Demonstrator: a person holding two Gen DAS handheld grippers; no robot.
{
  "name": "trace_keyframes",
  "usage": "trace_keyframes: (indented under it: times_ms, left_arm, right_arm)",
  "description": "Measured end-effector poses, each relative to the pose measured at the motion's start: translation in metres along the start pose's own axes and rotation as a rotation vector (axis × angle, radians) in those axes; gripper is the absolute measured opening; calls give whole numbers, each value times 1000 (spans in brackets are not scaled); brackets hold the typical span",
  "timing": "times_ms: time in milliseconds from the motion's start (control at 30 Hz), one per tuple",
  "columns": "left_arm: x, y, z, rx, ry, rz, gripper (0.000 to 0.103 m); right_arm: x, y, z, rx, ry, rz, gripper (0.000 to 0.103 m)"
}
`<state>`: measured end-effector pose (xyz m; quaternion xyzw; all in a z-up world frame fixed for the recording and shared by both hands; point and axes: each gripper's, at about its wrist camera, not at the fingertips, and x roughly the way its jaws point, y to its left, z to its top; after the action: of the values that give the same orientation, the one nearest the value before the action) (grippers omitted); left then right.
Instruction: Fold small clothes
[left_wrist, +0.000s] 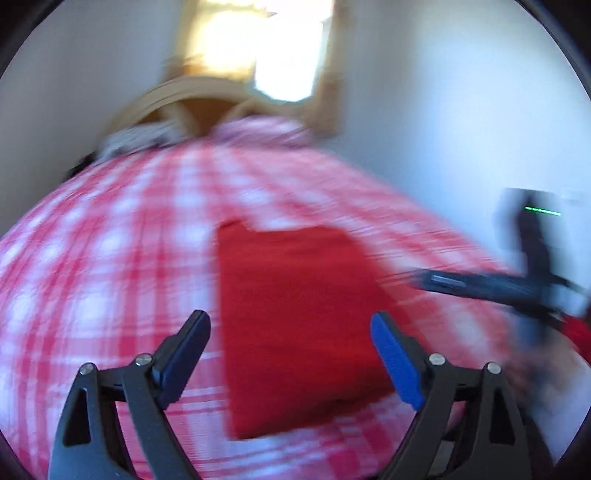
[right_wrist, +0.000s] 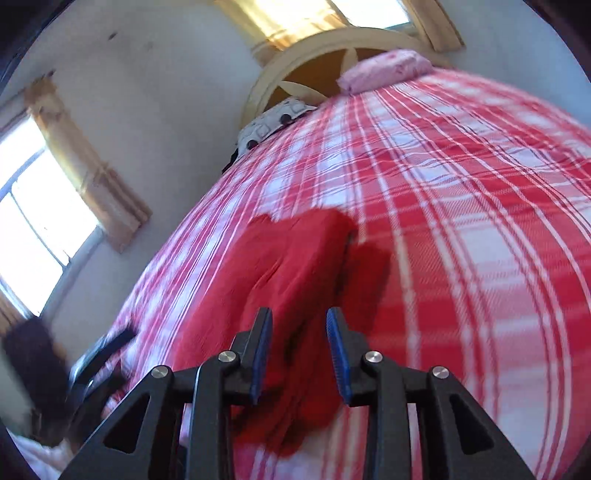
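Left wrist view: no brand, label or readable writing anywhere; heavy motion blur throughout. Left hand-held gripper (left_wrist: 290, 332) spread wide, holding nothing, poised above the near end of the red garment (left_wrist: 295, 314). Garment folded into a long rectangle, lying flat on the red-and-white checked bed cover (left_wrist: 110, 258), centre to lower centre of the frame. Right hand-held gripper (left_wrist: 436, 280) smeared at the right edge, only its dark finger reaching in toward the garment's right side; a thin green light streak just above it. Wooden headboard (left_wrist: 192, 96) and bright window at the top, washed out.

Right wrist view: right hand-held gripper (right_wrist: 299, 332) at the lower centre, narrowly parted, blue pads (right_wrist: 338, 354) clear of the cloth; garment (right_wrist: 280, 280) seen below and beyond the gap, not pinched. Garment's far corner doubled over, its near edge hidden behind the fingers. Pink pillow (right_wrist: 384, 70) at the upper right by the headboard; a white patterned item (right_wrist: 273, 118) beside it, too small to identify. Left hand-held gripper (right_wrist: 99, 354) dark and blurred at the lower left, state unreadable here. Person's arm blurred at the far lower left.
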<state>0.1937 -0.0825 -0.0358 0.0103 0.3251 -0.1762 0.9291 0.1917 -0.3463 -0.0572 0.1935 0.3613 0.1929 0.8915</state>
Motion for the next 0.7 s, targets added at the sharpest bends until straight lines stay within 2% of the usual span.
trace_keyframes:
  times_ms: [67, 133, 233, 333, 433, 700]
  left_arm:
    - [20, 14, -4, -35, 80, 99, 89]
    - [34, 19, -9, -37, 127, 155, 86]
    - [42, 18, -17, -10, 151, 192, 86]
    - [43, 9, -16, 21, 141, 213, 86]
    - [41, 8, -20, 34, 143, 217, 86]
    - [51, 13, -22, 35, 155, 208, 88]
  right_arm:
    - [1, 26, -17, -82, 1, -48, 32]
    - [9, 51, -33, -177, 5, -127, 32]
    - [24, 64, -48, -261, 30, -209, 32]
    - [40, 52, -57, -252, 74, -263, 32]
    - [37, 42, -66, -246, 41, -247, 32]
    - [27, 38, -74, -219, 75, -241, 31]
